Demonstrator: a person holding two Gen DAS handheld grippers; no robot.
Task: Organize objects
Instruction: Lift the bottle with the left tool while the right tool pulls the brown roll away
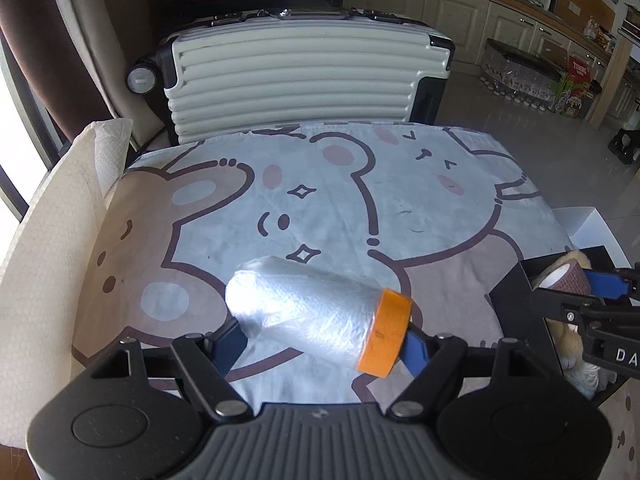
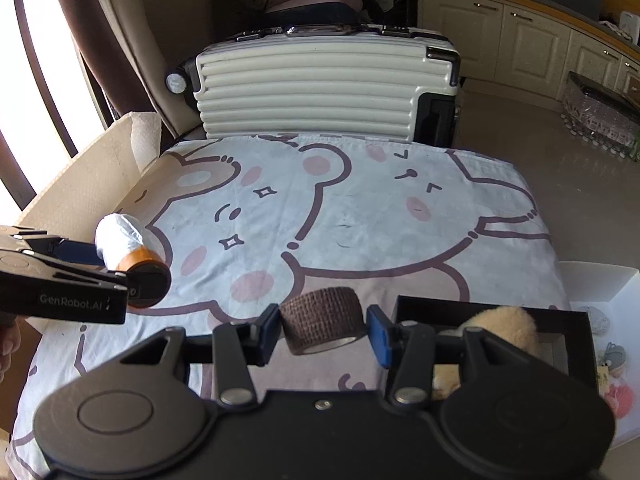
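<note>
Above a bear-print worktop (image 1: 320,208), left claw (image 1: 320,336) pinching a plastic-film roll (image 1: 312,312), right claw (image 2: 322,330) pinching a brown tape roll (image 2: 322,318), black box (image 2: 576,344) at right.

A home: cream kitchen cabinets (image 1: 452,4), a ribbed suitcase (image 1: 296,80), a cartoon-bear tablecloth (image 1: 320,200).

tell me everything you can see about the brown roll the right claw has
The brown roll is a short, wide cylinder of woven, crepe-textured wrap with a pale inner core. The right claw pinches it across its sides, blue fingers touching it. It hangs tilted above the bear-print cloth, beside a black box.
</note>
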